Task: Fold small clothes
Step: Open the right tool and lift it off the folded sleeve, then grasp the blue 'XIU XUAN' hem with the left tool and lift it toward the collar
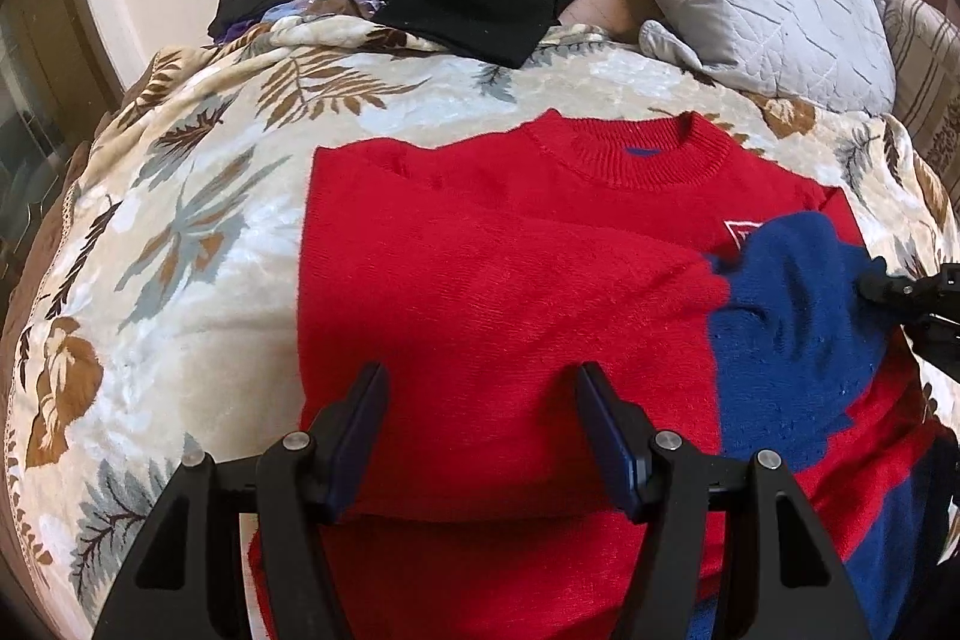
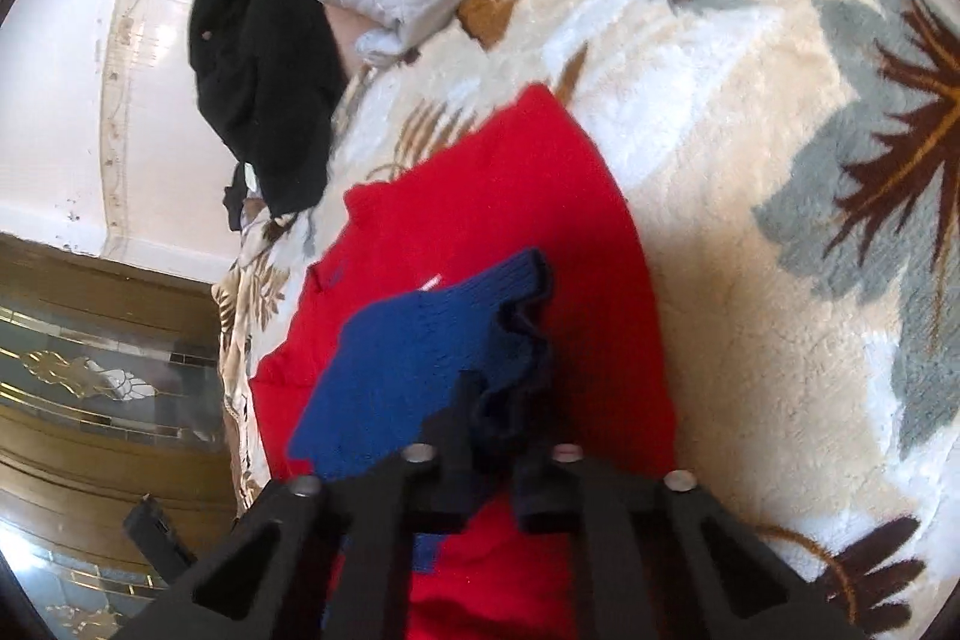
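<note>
The red sweater lies flat, collar away, on the leaf-patterned blanket of the bed. The right gripper is pinched tight on the blue cuff; I'd carry that sleeve straight across the chest and lay it smooth. The left gripper hovers wide, empty, ready to pin the body.

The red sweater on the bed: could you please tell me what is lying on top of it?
A blue sleeve lies folded across the red sweater, its cuff pinched in the shut right hand-held gripper. It covers most of a white chest emblem, so the design cannot be read.
</note>
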### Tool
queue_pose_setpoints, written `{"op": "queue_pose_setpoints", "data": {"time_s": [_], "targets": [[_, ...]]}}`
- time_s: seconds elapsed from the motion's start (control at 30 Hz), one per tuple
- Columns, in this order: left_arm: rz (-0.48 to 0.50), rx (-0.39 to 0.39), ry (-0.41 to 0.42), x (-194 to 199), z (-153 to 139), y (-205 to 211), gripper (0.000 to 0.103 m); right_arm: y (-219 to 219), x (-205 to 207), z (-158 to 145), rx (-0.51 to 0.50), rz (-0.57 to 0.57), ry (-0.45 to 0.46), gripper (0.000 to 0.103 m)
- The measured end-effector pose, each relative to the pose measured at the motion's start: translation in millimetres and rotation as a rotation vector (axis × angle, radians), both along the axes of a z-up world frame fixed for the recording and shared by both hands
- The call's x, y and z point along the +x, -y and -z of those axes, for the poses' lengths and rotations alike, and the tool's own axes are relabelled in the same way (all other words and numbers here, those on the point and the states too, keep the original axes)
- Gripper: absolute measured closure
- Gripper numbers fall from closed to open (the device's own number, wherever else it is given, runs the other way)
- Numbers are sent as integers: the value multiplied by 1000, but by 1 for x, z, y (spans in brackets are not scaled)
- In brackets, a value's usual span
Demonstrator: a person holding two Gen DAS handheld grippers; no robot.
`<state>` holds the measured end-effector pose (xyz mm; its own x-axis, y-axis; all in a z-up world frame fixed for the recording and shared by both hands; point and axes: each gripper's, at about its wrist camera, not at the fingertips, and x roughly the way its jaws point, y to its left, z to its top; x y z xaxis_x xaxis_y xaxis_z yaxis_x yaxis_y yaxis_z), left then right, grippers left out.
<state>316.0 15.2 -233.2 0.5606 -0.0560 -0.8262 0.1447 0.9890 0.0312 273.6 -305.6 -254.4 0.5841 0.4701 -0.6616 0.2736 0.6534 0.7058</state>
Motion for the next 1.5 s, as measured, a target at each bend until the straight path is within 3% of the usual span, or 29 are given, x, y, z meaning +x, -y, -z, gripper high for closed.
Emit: {"op": "queue_pose_setpoints", "data": {"time_s": [0.13, 0.2, 0.27, 0.3, 0.37, 0.47, 0.53, 0.7, 0.83, 0.93, 1.03, 1.1, 1.37, 1.43, 1.47, 1.5], "targets": [[-13, -11, 10, -1, -4, -3, 38, -16, -19, -42, -102, -33, 146, 97], [-19, -10, 13, -1, -4, -4, 38, -25, -35, -63, -210, -31, 216, 97], [-26, -9, 12, 0, -4, -5, 38, -28, -42, -66, -291, -21, 212, 97], [-27, -10, 10, 0, -3, -6, 38, -25, -41, -59, -309, -14, 167, 97], [-30, -10, 10, 0, -3, -6, 38, -17, -33, -38, -313, -8, 57, 97], [-28, -3, 14, 0, -4, -4, 38, -4, -22, -7, -212, -32, -90, 96], [-30, 4, 17, 0, -4, -4, 38, 5, -22, -14, -179, -11, -81, 93], [-37, 36, -2, 2, 2, -4, 38, 37, -36, -56, -227, 146, 72, 93], [-34, 41, 22, -1, -2, -2, 38, 11, -22, -61, -213, 8, 105, 93], [-20, 61, 19, -2, -1, 2, 38, -21, -7, -39, -191, -142, 31, 93], [17, 125, -30, 0, 12, 6, 37, -46, 8, -8, -251, -259, -97, 92], [44, 150, -11, -5, 9, 7, 37, -46, 6, -12, -269, -259, -68, 93], [5, 91, 31, -50, -18, -34, 37, -33, -38, -50, -247, -267, 73, 92], [-14, 63, 42, -67, -22, -48, 37, -24, -57, -54, -244, -266, 83, 90], [-21, 44, 42, -78, -22, -56, 36, -19, -68, -52, -226, -257, 83, 78], [-29, 23, 39, -91, -21, -65, 36, -17, -75, -50, -215, -248, 72, 58]]}}
